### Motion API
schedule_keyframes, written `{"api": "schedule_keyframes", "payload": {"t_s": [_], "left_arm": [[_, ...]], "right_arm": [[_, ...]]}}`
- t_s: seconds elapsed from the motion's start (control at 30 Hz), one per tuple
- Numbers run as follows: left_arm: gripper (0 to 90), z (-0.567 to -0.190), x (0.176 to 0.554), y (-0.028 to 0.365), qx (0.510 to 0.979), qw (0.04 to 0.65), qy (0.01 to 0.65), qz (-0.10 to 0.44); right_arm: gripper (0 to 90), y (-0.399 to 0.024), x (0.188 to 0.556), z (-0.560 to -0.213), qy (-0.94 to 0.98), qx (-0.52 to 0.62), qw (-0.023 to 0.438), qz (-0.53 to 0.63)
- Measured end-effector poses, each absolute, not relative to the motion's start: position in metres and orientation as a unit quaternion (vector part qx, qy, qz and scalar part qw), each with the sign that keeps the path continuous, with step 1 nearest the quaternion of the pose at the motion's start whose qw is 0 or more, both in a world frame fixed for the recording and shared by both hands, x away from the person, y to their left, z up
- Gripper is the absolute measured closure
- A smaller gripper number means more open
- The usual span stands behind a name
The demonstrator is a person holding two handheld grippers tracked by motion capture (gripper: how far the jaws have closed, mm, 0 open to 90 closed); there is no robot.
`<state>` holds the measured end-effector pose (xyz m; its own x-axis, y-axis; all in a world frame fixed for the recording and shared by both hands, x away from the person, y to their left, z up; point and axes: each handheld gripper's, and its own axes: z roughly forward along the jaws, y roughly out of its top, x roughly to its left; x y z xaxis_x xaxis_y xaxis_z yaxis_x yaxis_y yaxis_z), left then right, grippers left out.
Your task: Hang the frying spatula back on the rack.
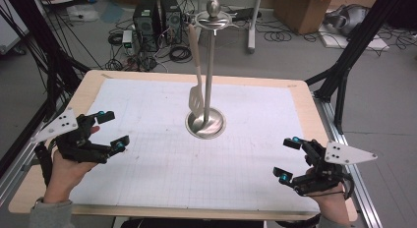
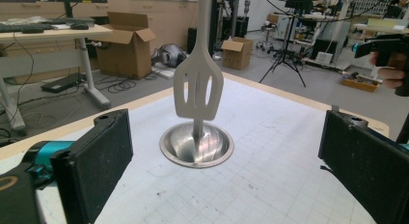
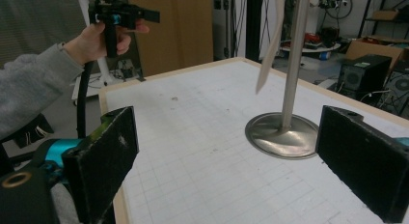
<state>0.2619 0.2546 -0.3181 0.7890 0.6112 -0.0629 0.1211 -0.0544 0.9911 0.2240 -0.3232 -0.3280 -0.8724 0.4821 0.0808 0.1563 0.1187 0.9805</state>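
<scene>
A metal stand [image 1: 209, 66] with a round base [image 1: 205, 125] rises from the middle of the white grid mat [image 1: 162, 164]. A beige slotted spatula [image 1: 196, 98] hangs from its top ring, with the blade just above the base. My left gripper [image 1: 110, 129] is open at the mat's left edge, apart from the stand. My right gripper [image 1: 289, 159] is open at the front right. The left gripper view looks between open jaws [image 2: 224, 161] at the spatula [image 2: 198, 89] and base [image 2: 197, 146]. From the right gripper [image 3: 226, 166], also open, I see the pole [image 3: 294, 60] and base [image 3: 282, 134].
The wooden table edge [image 1: 88, 80] frames the mat. Black frame legs [image 1: 344, 66] stand at the right, with a metal rail [image 1: 366, 198] along that side. Computer towers [image 1: 150, 21], cables and cardboard boxes [image 1: 305, 9] lie on the floor beyond.
</scene>
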Motion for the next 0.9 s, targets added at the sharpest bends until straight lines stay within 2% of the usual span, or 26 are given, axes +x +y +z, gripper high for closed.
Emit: {"api": "schedule_keyframes", "payload": {"t_s": [0.27,0.9], "left_arm": [[5.5,-0.324,0.255,0.258,0.701,0.642,0.249,0.185],[5.5,-0.339,0.249,0.282,0.692,0.624,0.294,0.213]], "right_arm": [[6.9,-0.325,0.226,-0.328,0.735,0.218,0.132,0.628],[7.0,-0.339,0.226,-0.329,0.704,0.259,0.159,0.642]]}}
